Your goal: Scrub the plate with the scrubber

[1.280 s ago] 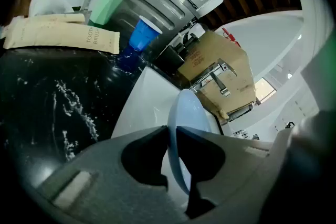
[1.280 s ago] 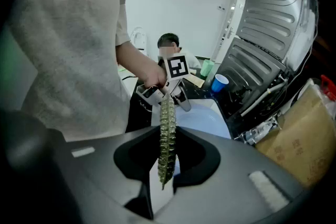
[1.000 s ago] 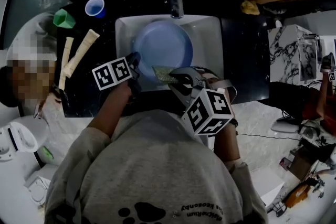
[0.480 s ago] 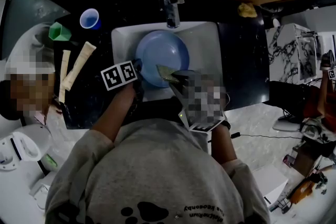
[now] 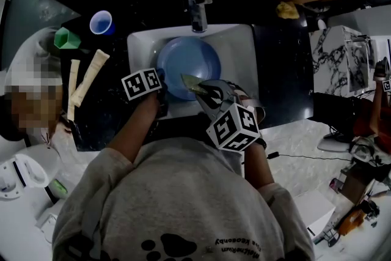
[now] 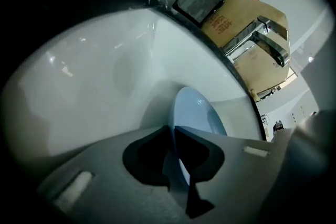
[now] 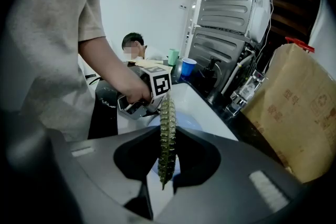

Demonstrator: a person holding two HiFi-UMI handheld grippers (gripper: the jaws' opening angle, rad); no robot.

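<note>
White sink (image 5: 242, 52), one plate (image 5: 186, 58) in left tongs (image 6: 172, 131), one scrubber (image 5: 191, 84) in right tongs (image 7: 167, 135)

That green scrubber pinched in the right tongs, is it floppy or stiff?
Probably fairly stiff: the scrubber juts straight past the right tongs without drooping. Likely light, since it's thin. Its rough edge suggests it won't slip easily.

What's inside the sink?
A blue plate, its rim between the jaws of the left gripper, which just closed further. The right gripper holds a scrubber by the plate's near edge. Sink floor beneath is hidden.
</note>
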